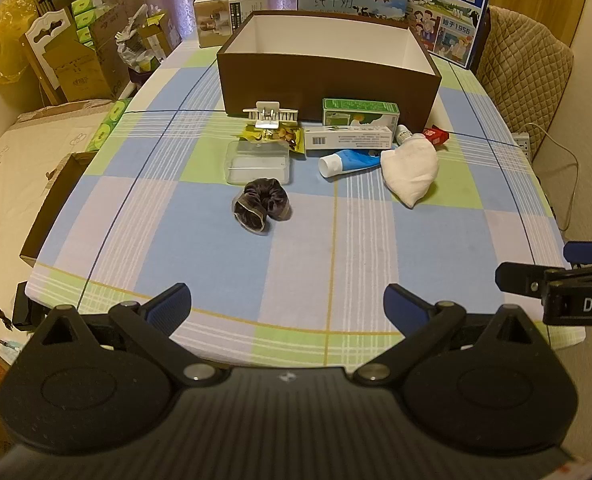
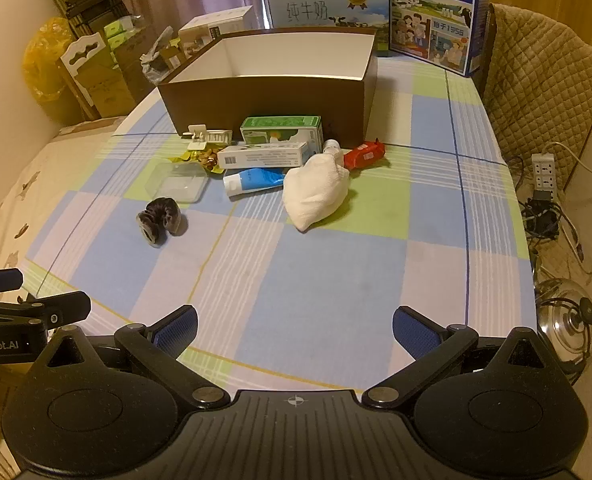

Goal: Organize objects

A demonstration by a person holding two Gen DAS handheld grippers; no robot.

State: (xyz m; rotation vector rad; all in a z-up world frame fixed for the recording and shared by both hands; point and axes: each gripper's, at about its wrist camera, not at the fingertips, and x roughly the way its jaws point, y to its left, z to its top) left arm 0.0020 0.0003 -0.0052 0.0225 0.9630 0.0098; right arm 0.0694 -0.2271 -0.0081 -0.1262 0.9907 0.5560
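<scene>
Cartons point(image 1: 448, 4) marked "纯牛奶" and "1956" behind brown box point(image 1: 328, 80).

The desk point(image 1: 200, 240), under a blue, green and lilac checked cloth, carries an open brown box point(image 1: 328, 80) at twelve o'clock. Just before it lie a green carton point(image 1: 360, 112), white carton point(image 1: 350, 138), blue tube point(image 1: 348, 162), white cloth point(image 1: 410, 172), clear tray point(image 1: 256, 162) and dark scrunchie point(image 1: 262, 210).
</scene>
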